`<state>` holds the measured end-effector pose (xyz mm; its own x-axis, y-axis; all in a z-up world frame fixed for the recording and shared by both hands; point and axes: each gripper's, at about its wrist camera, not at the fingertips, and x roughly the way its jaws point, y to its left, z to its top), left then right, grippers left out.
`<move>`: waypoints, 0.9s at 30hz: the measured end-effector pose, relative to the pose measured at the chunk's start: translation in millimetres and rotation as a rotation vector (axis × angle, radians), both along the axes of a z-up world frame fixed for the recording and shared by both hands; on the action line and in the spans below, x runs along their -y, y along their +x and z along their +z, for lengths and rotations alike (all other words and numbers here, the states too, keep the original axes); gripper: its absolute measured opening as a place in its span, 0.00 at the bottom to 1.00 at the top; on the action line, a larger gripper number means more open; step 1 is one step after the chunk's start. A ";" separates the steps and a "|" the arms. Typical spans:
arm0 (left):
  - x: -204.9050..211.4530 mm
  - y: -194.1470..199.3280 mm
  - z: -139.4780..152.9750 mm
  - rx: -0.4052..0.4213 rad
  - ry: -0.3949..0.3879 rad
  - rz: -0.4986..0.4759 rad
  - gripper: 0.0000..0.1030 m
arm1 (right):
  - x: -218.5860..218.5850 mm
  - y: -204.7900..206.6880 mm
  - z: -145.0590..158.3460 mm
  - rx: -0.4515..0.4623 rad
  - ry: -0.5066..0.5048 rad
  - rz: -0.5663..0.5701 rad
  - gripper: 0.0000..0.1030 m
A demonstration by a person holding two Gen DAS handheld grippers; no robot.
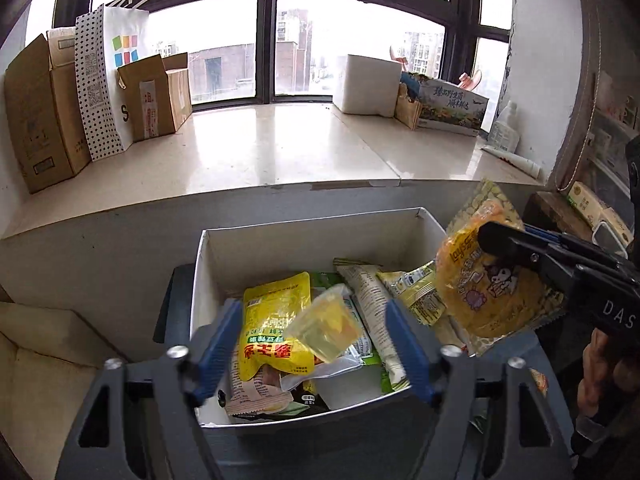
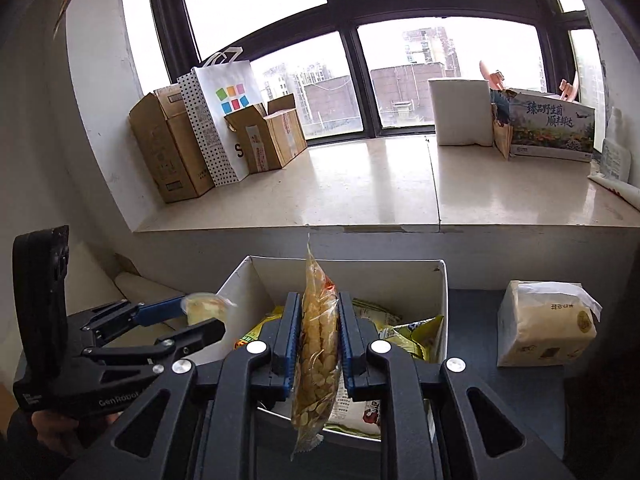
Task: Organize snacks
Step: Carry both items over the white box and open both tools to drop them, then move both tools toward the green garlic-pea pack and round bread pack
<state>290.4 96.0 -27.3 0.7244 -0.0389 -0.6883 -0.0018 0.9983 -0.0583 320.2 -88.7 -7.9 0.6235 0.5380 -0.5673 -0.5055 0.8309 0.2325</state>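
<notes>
A white box (image 1: 304, 236) holds several snack packets, among them a yellow pouch (image 1: 272, 320); it also shows in the right wrist view (image 2: 400, 276). My left gripper (image 1: 312, 344) is open above the box, with a clear jelly cup (image 1: 324, 328) falling between its blue fingers; in the right wrist view the cup (image 2: 204, 308) is at the tips of the left gripper (image 2: 204, 316). My right gripper (image 2: 318, 344) is shut on a yellow peanut packet (image 2: 318, 344) and holds it upright over the box. That packet (image 1: 480, 296) shows at the box's right edge in the left wrist view.
A wide stone windowsill (image 1: 280, 148) lies behind the box, with cardboard boxes (image 1: 40, 116) and a paper bag (image 1: 108, 80) at left and a white foam box (image 1: 368, 84) at right. A tissue pack (image 2: 548, 324) sits right of the box.
</notes>
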 end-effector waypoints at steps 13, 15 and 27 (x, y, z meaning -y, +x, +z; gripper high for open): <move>-10.5 -36.9 2.3 0.053 -0.049 0.000 0.97 | 29.8 -9.1 -7.0 -0.017 0.046 -0.060 1.00; -6.9 -45.5 5.4 0.061 -0.036 0.002 0.97 | 36.4 -13.4 -2.9 -0.016 0.052 -0.065 1.00; 35.5 -139.6 -3.1 0.095 -0.053 -0.071 0.99 | 116.2 -103.4 -12.7 0.037 0.041 -0.082 1.00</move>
